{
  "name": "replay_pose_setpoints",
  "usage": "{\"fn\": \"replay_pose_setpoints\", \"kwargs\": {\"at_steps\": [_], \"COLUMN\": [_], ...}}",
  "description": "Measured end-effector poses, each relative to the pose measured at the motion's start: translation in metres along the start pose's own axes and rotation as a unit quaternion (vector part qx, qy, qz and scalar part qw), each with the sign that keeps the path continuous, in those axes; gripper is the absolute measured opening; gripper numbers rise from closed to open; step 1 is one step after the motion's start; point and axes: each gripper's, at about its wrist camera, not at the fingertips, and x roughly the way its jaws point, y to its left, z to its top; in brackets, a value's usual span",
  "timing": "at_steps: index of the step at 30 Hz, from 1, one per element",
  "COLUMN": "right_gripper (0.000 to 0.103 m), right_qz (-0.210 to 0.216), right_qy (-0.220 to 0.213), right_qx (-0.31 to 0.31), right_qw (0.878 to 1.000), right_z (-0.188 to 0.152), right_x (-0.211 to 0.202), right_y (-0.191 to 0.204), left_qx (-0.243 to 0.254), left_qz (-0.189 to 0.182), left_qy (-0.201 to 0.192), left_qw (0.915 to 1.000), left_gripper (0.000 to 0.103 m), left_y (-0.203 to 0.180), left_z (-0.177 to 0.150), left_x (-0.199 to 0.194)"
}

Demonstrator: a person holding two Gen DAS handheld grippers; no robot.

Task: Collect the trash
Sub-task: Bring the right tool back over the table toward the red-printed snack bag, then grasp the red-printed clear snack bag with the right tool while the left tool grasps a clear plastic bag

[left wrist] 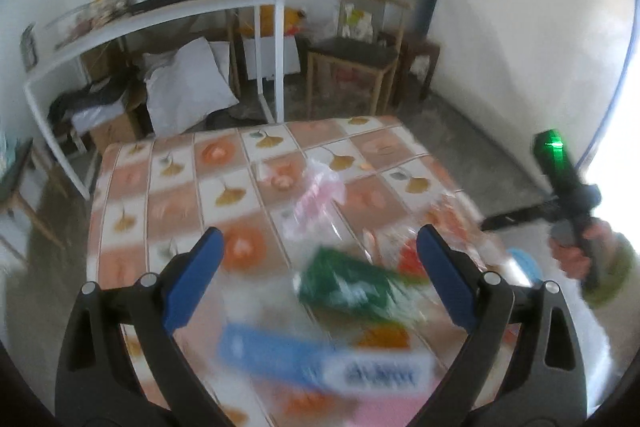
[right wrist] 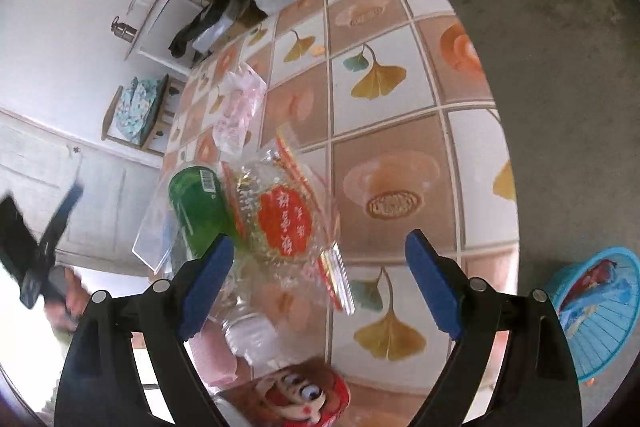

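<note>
White walls stand around a small room with a grey floor. Near the middle is a counter [right wrist: 384, 131] with a cloth of orange squares and yellow leaves.

Trash lies on the counter. The left tongs [left wrist: 320, 259] are wide apart and hold nothing. Between their blue pads, a bit farther out, lies a green can [left wrist: 344, 287]. A blue and white box [left wrist: 320, 363] lies closer in, under the tongs, but it is very blurry. A pink and clear bag [left wrist: 316, 195] lies beyond the can.

The right tongs [right wrist: 320, 267] are wide apart too, and hold nothing. A clear wrapper with a red label [right wrist: 284, 219] lies just past their left pad. The green can [right wrist: 198, 211] touches that wrapper on its left. The pink bag [right wrist: 238, 111] lies farther out. A clear bottle [right wrist: 252, 331] lies close in, between the arms of the tongs. A red pack with a cartoon face [right wrist: 304, 395] sits at the bottom.

To the right of the right tongs, down on the floor beside the counter, is a blue basket [right wrist: 596, 311] with some wrappers in it.

A hand [left wrist: 580, 251] shows at the right of the left view, holding the other tool.
</note>
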Motion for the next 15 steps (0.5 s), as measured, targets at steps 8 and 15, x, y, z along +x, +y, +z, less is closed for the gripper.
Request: {"fn": "replay_pose_setpoints", "kwargs": {"at_steps": [8,15], "right_gripper": [0.085,0.083], "right_qz": [0.049,0.077], "right_qy": [0.022,0.024], "right_qx": [0.021,0.007], "right_qw": [0.998,0.997], "right_z": [0.009,0.015], "right_x": [0.028,0.034], "right_y": [-0.028,-0.027], "left_qx": [0.107,0.139], "left_qz": [0.017,0.054], "left_qy": [0.142,0.21], "left_qw": [0.9839,0.9663], "left_gripper": [0.093,0.093], "left_y": [-0.035,-0.038], "left_z": [0.04,0.043], "left_x": [0.142,0.215]}}
